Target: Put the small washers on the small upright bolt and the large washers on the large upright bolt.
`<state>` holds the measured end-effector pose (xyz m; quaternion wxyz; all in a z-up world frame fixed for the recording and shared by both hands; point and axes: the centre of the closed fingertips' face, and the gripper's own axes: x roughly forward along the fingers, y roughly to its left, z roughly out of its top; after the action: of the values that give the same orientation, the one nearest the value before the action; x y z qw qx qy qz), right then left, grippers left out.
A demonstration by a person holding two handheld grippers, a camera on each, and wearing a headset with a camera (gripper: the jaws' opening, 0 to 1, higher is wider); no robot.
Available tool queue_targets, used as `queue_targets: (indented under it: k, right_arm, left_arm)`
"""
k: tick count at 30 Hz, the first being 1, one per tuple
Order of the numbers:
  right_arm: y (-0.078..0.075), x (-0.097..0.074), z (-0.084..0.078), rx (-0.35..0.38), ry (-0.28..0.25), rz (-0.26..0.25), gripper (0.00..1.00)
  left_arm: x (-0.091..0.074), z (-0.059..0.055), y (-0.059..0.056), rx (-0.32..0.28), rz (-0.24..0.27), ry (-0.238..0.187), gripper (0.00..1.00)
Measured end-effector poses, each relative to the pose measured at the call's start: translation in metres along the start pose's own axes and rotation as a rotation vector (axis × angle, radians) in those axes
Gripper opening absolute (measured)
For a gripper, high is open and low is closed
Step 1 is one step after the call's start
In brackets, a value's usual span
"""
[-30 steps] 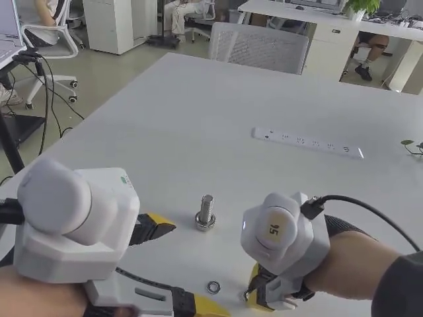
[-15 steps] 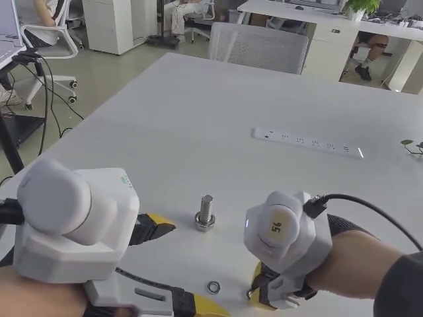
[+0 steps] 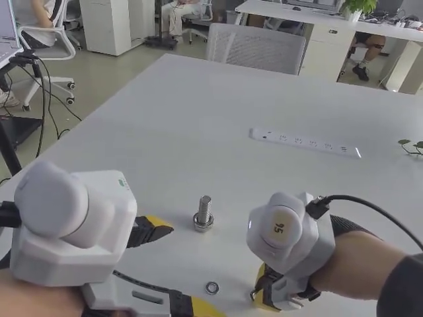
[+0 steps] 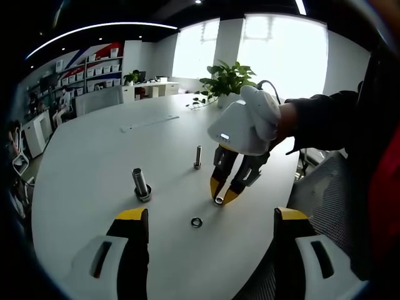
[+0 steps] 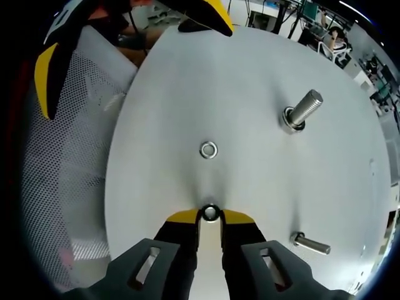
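The large upright bolt (image 3: 203, 212) stands mid-table with a washer at its base, and shows again as the large bolt (image 4: 140, 183) and the large bolt (image 5: 303, 109). A thin small bolt (image 4: 197, 156) stands beyond it, also seen as the small bolt (image 5: 310, 244). My right gripper (image 5: 210, 217) is shut on a small washer (image 5: 210, 213) right at the tabletop; the right gripper (image 4: 220, 197) points down there. A loose washer (image 3: 211, 287) lies on the table just ahead of it. My left gripper (image 4: 211, 215) is open, with nothing between its fingers, low at the left of the head view.
A white power strip (image 3: 304, 142) lies across the far right of the white table (image 3: 198, 119). A mesh chair (image 3: 254, 46) stands at the far edge. The near table edge is close under both grippers. A potted plant (image 4: 228, 78) stands on the table.
My right gripper has drifted slightly right and lower in the head view. Bolts, loose washer and left gripper have stayed put.
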<state>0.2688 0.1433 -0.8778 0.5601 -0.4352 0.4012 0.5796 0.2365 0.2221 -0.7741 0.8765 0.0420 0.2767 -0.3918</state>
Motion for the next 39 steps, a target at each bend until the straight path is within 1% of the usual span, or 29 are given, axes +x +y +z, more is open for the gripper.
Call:
queue_targets:
  k: [14, 23, 30, 39]
  right_arm:
    - [0.001, -0.004, -0.013, 0.037, 0.002, -0.006, 0.14]
    - [0.002, -0.005, -0.016, 0.053, -0.001, -0.010, 0.14]
    - [0.003, -0.006, -0.020, 0.065, 0.000, -0.009, 0.14]
    - [0.001, -0.012, -0.027, 0.089, -0.003, -0.022, 0.14]
  left_arm:
    - [0.002, -0.001, -0.004, 0.007, -0.015, 0.011, 0.82]
    - [0.003, -0.001, -0.005, 0.010, -0.022, 0.015, 0.82]
    - [0.003, -0.002, -0.005, 0.012, -0.023, 0.018, 0.82]
    - [0.003, -0.003, -0.005, 0.015, -0.021, 0.020, 0.82]
